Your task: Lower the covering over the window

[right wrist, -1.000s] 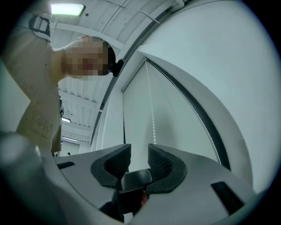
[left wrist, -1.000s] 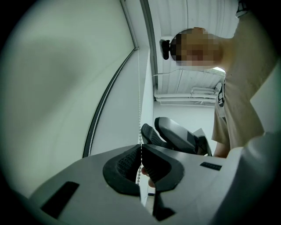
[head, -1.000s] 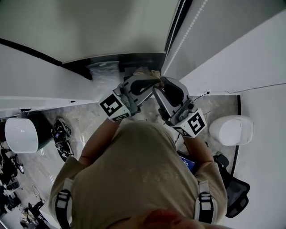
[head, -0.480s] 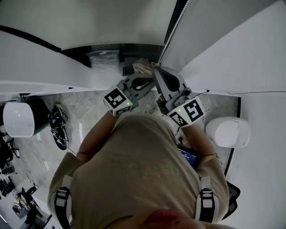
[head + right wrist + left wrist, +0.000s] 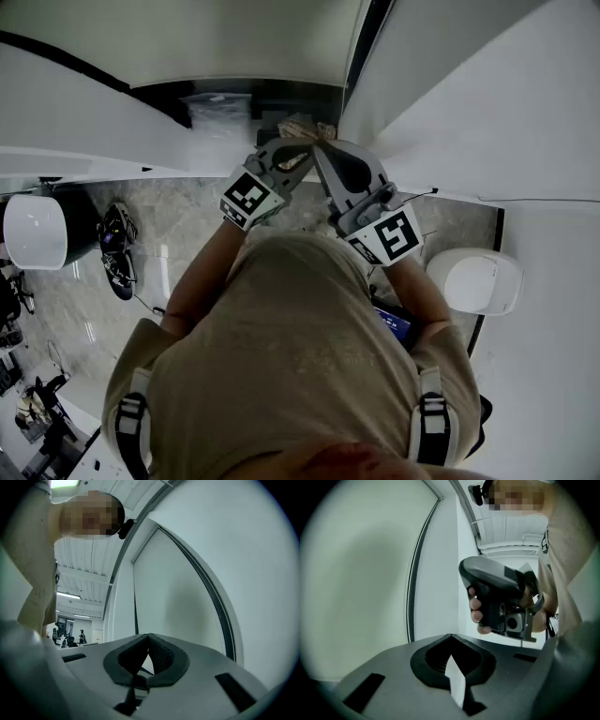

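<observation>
- The left gripper (image 5: 450,635) has its jaws pressed together, tips touching, with nothing plainly caught between them.
- The right gripper (image 5: 149,634) is closed tip to tip as well and sits just right of the left one.
- The pale, smooth fabric roller blind (image 5: 361,573) spreads ahead and left of the left tips.
- The thin pale beaded pull chain (image 5: 412,592) hangs left of them, apart.

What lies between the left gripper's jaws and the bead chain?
Only bare white wall separates the left gripper from the bead chain in the left gripper view.
</observation>
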A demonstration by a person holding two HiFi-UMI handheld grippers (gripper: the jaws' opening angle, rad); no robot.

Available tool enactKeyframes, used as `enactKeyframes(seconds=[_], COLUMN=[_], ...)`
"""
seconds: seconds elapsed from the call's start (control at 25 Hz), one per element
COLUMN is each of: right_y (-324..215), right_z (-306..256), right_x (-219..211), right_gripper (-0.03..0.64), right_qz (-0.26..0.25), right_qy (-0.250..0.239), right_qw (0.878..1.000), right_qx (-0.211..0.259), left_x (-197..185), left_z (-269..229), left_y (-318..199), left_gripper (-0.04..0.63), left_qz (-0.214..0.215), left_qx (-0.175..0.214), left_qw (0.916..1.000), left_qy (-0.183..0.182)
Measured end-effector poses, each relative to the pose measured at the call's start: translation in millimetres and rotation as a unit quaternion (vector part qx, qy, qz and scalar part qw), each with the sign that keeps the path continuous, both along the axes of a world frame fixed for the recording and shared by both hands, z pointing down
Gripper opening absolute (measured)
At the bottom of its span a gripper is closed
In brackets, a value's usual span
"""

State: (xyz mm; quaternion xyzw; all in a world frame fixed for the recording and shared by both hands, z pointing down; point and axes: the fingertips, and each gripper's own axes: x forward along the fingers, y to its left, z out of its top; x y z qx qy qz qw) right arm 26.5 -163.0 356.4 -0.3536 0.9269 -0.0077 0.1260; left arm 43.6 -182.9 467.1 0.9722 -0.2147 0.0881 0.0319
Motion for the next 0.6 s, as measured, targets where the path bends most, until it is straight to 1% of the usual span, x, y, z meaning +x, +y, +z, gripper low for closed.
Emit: enactKeyframes(seconds=[0.08,0.16,0.24,0.36,0.48,0.52,0.56,0.6], right_y=[5.6,13.1,18.1,23.7,26.5,26.9,27.3,27.8], right_z=[2.0,0.8,-3.7,-6.1,-2.0,-0.3,1.0,1.7], right_x=[-2.4,-6.2,-10.3,-8.7,-1.1,2.0,5.3,8.4], right_gripper=[0.006,0.006,0.006,0.006,0.006,0.006,0.006,0.006], right_qz=[-0.004,-0.004,-0.001,0.002,0.011,0.015,0.018,0.020], right_qy=[0.004,0.015,0.019,0.021,0.026,0.029,0.032,0.036], right_qw=[1.000,1.000,1.000,1.000,1.000,0.999,0.999,0.999], right_qx=[0.002,0.011,0.018,0.018,0.011,0.007,0.004,0.002], left_x=[-3.5,-3.0,4.1,28.6,53.4,61.6,70.8,80.3], left_z=[6.0,6.7,3.2,-14.4,-16.3,-16.1,-18.0,-23.0], left_y=[-14.5,-30.8,-47.0,-68.7,-101.1,-112.0,-119.2,-121.8], left_gripper=[0.014,0.014,0.014,0.014,0.017,0.041,0.127,0.184], left_qz=[-0.017,-0.024,-0.015,0.004,0.009,0.016,0.034,0.063], left_qx=[0.003,0.008,0.021,0.054,0.081,0.084,0.081,0.071], left_qw=[0.9998,0.9995,0.9993,0.9979,0.9950,0.9946,0.9948,0.9950], left_qy=[-0.013,-0.021,-0.028,-0.035,-0.059,-0.060,-0.051,-0.029])
